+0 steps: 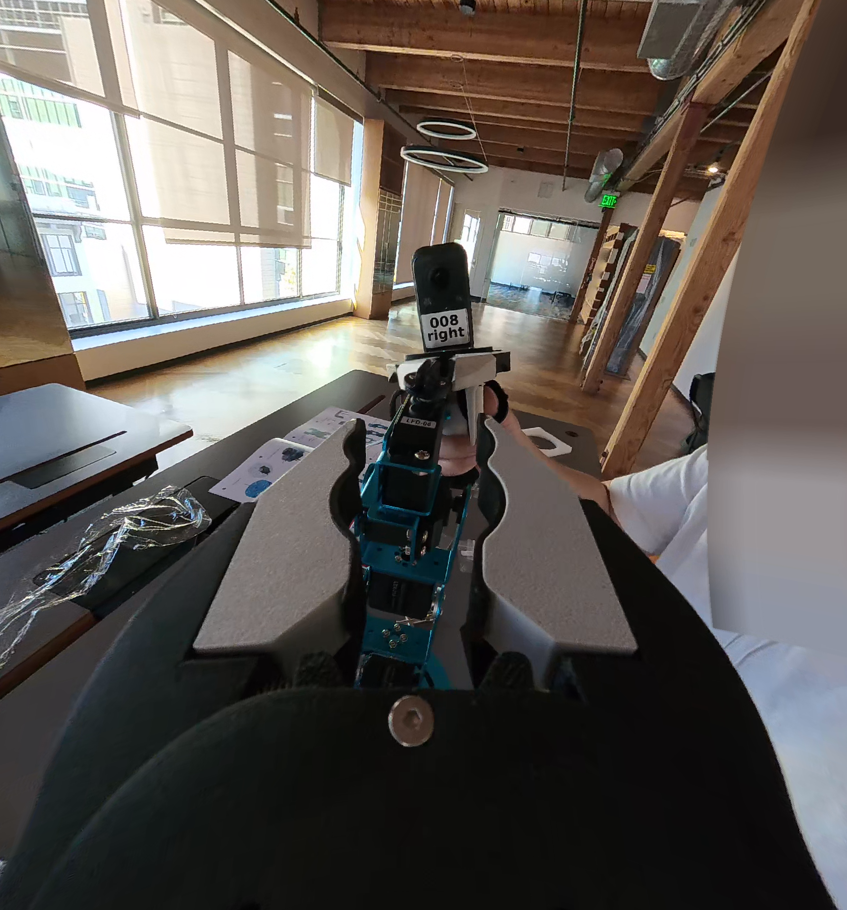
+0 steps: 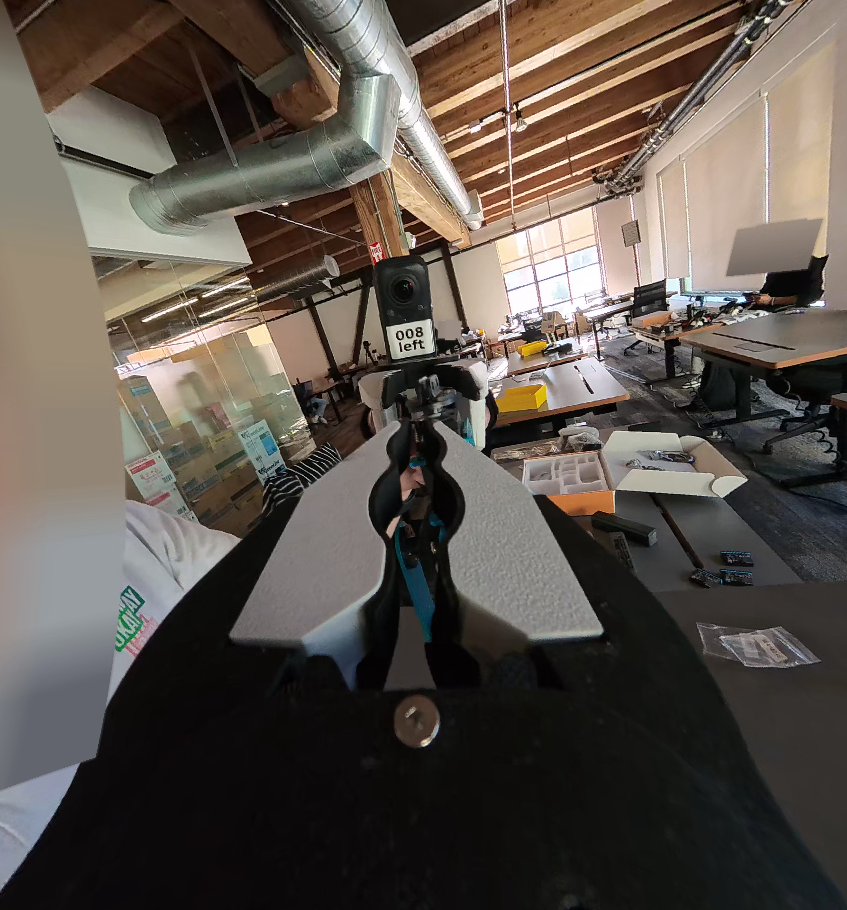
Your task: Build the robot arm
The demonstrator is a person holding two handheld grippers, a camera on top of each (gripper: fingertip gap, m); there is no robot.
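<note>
A blue and black metal servo assembly (image 1: 406, 522) is held in the air between both grippers, above a dark table (image 1: 175, 497). In the left wrist view my left gripper (image 1: 424, 443) has its grey fingers (image 1: 293, 541) closed on the assembly's sides. My right gripper faces it from the far end, with its camera (image 1: 442, 295) on top and a hand behind it. In the right wrist view my right gripper (image 2: 417, 436) is nearly closed on a thin blue bracket (image 2: 414, 586) of the same assembly. The left gripper's camera (image 2: 404, 305) stands opposite.
Crumpled clear plastic wrap (image 1: 91, 541), printed sheets (image 1: 273, 463) and a white foam piece (image 1: 544, 440) lie on the table. An open cardboard box with a foam insert (image 2: 569, 475), a black bar (image 2: 623, 529), small modules (image 2: 734, 566) and a plastic bag (image 2: 756, 645) lie to the right. A white sleeve (image 1: 657, 502) is close by.
</note>
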